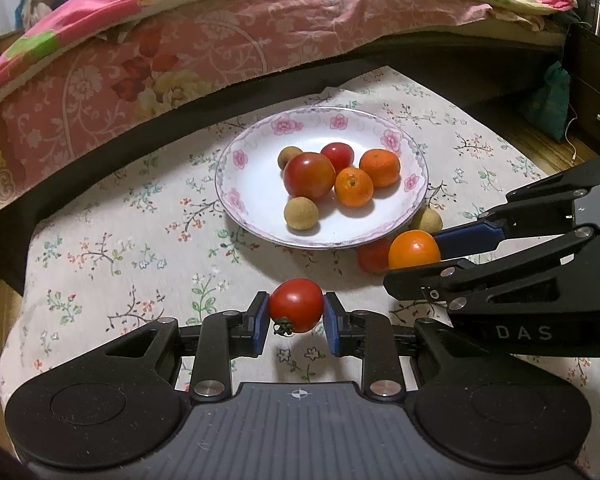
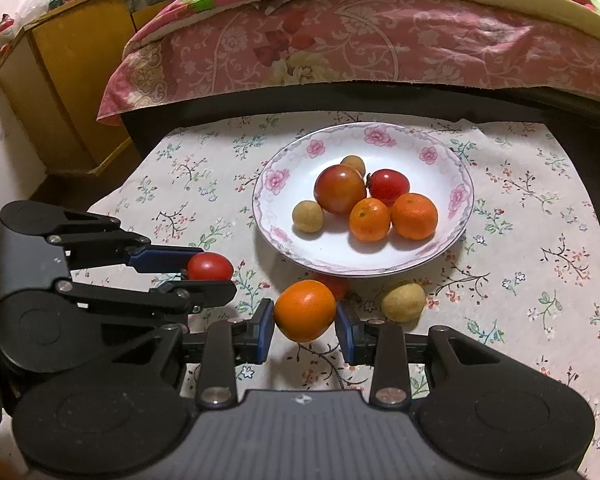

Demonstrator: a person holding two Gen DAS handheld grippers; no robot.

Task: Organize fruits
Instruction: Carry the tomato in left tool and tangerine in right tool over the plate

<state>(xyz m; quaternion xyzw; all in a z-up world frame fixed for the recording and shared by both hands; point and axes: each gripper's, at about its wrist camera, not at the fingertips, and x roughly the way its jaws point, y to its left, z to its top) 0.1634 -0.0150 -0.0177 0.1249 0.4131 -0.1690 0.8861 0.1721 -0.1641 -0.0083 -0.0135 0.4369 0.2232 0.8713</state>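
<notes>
My left gripper (image 1: 296, 314) is shut on a small red tomato (image 1: 296, 305), held above the floral cloth in front of the plate; it also shows in the right wrist view (image 2: 210, 266). My right gripper (image 2: 305, 322) is shut on an orange (image 2: 305, 310), also seen in the left wrist view (image 1: 414, 249), near the plate's front edge. The white flowered plate (image 1: 252, 184) (image 2: 416, 256) holds two tomatoes, two oranges and two longans. A red fruit (image 2: 336, 284) and a longan (image 2: 403, 301) lie on the cloth beside the plate.
The table has a floral cloth (image 1: 112, 248). A bed with a pink patterned cover (image 1: 160, 48) runs along the far side. A yellow wooden cabinet (image 2: 68, 80) stands at far left, dark drawers (image 1: 596, 92) at far right.
</notes>
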